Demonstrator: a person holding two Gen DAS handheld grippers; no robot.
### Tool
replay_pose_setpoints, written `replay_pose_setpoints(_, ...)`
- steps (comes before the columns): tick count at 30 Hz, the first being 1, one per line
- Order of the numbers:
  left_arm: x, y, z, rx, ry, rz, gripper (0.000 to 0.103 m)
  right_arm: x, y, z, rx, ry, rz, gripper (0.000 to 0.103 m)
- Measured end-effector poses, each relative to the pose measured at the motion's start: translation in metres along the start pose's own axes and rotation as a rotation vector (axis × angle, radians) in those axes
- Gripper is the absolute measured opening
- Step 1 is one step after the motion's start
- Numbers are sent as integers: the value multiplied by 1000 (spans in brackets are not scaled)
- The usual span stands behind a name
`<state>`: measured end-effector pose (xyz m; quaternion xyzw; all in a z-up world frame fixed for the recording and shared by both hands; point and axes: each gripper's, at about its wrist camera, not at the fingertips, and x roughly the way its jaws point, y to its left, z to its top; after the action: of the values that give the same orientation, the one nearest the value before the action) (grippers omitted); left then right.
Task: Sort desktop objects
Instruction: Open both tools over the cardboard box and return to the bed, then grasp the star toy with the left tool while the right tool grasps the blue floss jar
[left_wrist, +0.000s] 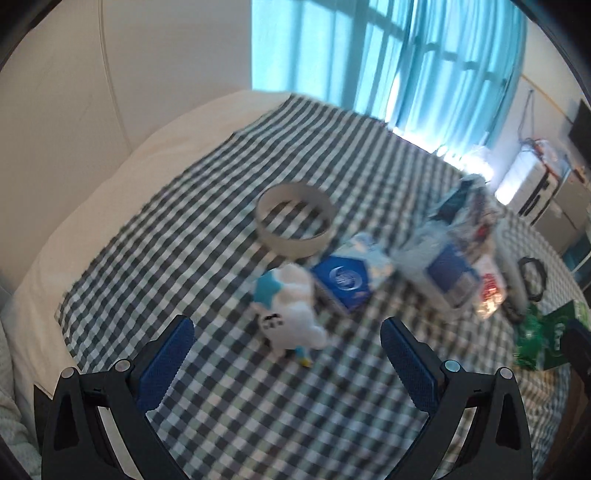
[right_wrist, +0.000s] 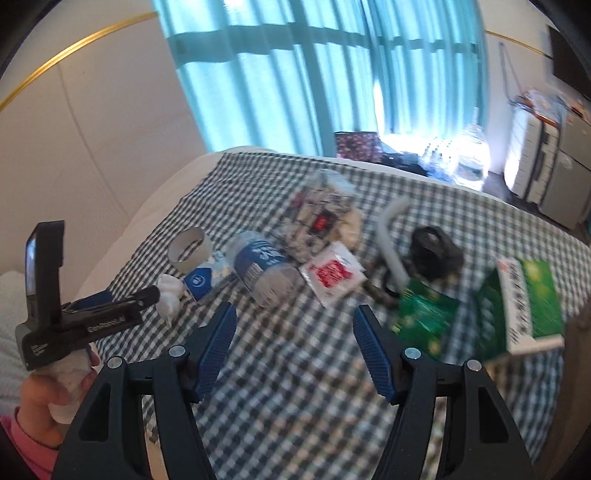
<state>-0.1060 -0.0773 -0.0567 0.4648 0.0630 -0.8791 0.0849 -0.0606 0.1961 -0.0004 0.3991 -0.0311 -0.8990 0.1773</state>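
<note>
A heap of objects lies on a checked cloth (left_wrist: 207, 206). My left gripper (left_wrist: 288, 332) is open and empty, hovering just before a white plush toy with a teal star (left_wrist: 291, 310). Behind it lie a blue tissue pack (left_wrist: 345, 282), a tape ring (left_wrist: 295, 221) and a plastic bottle with a blue label (left_wrist: 448, 273). My right gripper (right_wrist: 294, 319) is open and empty over bare cloth, short of the bottle (right_wrist: 264, 267), a red-and-white sachet (right_wrist: 332, 273) and a green box (right_wrist: 524, 306). The left gripper (right_wrist: 155, 293) shows at the left of the right wrist view.
A patterned snack bag (right_wrist: 317, 218), a grey bent tube (right_wrist: 389, 240), a black strap-like object (right_wrist: 432, 247) and a green packet (right_wrist: 424, 317) lie among the heap. The cloth covers a white surface (left_wrist: 122, 173). Teal curtains (right_wrist: 314, 74) hang behind. A cabinet (right_wrist: 546, 155) stands at the far right.
</note>
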Motion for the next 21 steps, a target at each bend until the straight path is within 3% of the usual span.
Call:
replay_pose_setpoints(6, 38, 24, -5, -84, 101, 21, 103, 60, 21, 15, -80, 40, 55, 66)
replay_pose_setpoints(10, 48, 27, -6, -97, 123, 4, 103, 89, 28, 21, -133, 46, 63, 66)
replay_pose_setpoints(14, 55, 23, -8, -77, 144, -1, 103, 112, 27, 27, -151, 58, 70, 66)
replay_pose_setpoints(21, 77, 16, 2, -32, 161, 75, 103, 136, 19, 28, -134, 75, 78, 68)
